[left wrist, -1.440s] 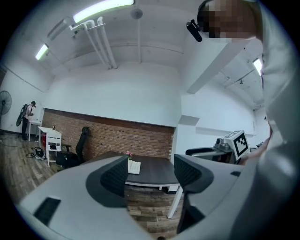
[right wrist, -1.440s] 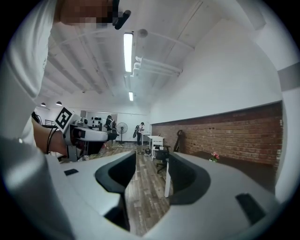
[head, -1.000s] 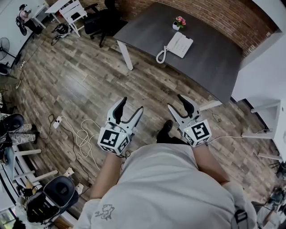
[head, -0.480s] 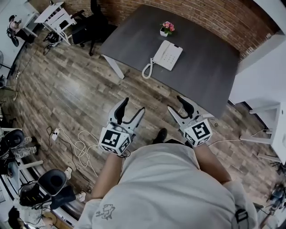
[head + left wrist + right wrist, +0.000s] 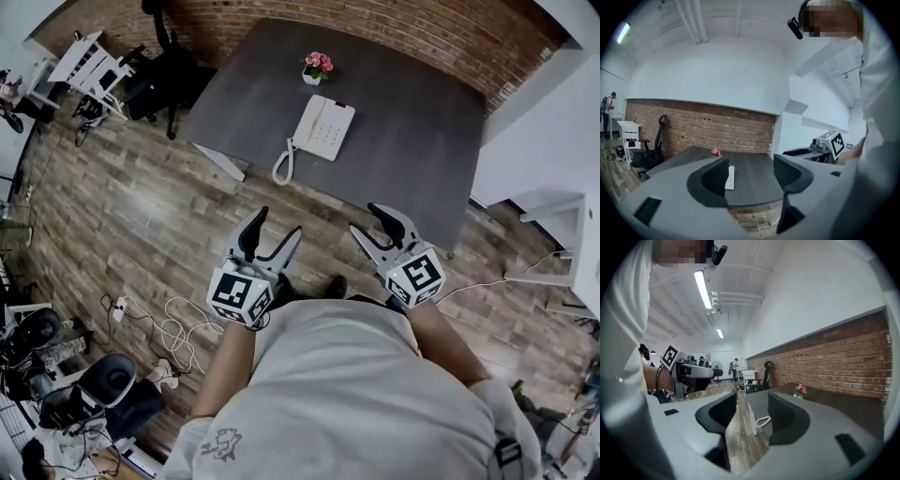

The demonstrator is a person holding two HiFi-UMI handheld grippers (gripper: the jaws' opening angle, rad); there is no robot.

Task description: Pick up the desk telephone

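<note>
White desk telephone (image 5: 324, 127), coiled cord (image 5: 282, 167) trailing, lies flat on grey table (image 5: 422, 122); left claw (image 5: 279, 221) and right claw (image 5: 365, 217) gape empty.

The desk telephone (image 5: 323, 127) lies on the table (image 5: 412, 141). The flower pot (image 5: 317, 67) stands just behind it, nearer the brick wall (image 5: 394, 26). The office chair (image 5: 167, 75) stands left of the table. The left gripper (image 5: 279, 222) and the right gripper (image 5: 366, 217) are side by side on the table's near side, well apart from the telephone.
</note>
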